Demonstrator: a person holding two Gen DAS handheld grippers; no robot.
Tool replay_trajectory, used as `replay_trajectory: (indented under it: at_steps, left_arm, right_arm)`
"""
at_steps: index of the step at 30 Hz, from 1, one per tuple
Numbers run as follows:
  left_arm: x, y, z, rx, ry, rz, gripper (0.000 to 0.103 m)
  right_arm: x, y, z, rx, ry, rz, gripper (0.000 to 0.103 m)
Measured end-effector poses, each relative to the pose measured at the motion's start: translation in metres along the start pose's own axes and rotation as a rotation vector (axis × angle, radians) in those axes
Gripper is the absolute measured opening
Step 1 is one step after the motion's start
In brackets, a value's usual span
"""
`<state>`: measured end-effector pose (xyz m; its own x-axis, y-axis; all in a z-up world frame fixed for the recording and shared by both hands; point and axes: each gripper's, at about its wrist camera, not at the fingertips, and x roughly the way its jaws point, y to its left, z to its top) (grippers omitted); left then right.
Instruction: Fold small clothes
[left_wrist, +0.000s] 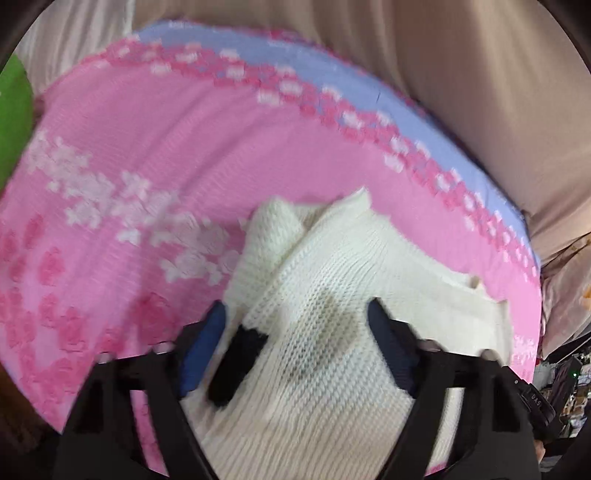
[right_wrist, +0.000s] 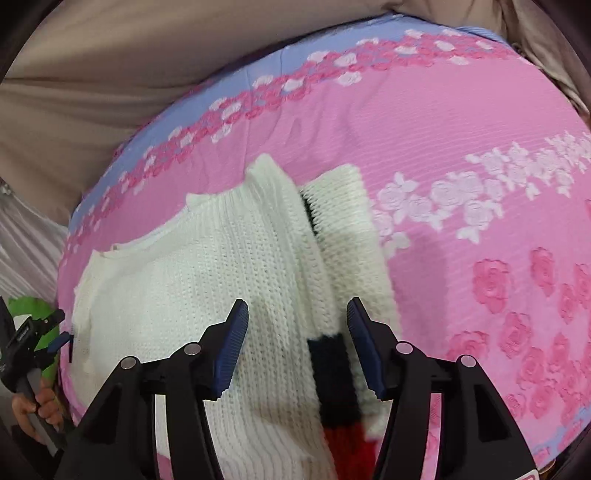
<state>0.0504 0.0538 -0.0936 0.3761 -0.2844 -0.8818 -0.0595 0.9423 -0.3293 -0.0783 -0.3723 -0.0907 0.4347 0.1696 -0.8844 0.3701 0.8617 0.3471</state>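
Seen from the right wrist, the right gripper hangs over the near part of a white knitted sweater, its jaws spread wide and released, nothing between them. Just below the gap, a black stripe and a red patch of the knit show at the near edge; the red shows only in this view. At the far left edge of the same view, the left gripper sits at the sweater's side, held by a bare hand, too small there to judge its jaws.

The left wrist view settles it: the left gripper has its jaws wide apart and empty, hovering above the knit, whether touching it cannot be told. A dark strip of the sweater lies beside one finger.

Farther out, the sweater lies mostly flat on a pink flowered bedspread, with a folded sleeve along its edge. Beyond the spread's blue border hangs beige cloth. A green shape shows at the left wrist view's edge.
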Motion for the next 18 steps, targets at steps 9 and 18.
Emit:
replay_trajectory:
  at_steps: [9, 18]
  left_arm:
    - [0.021, 0.016, -0.001, -0.005, 0.029, 0.066, 0.007]
    - [0.019, 0.02, 0.003, -0.038, 0.037, 0.042, 0.009]
  right_arm:
    - [-0.011, -0.031, 0.026, 0.064, -0.078, -0.051, 0.007]
    - [-0.067, -0.002, 0.015, -0.017, -0.185, -0.068, 0.022]
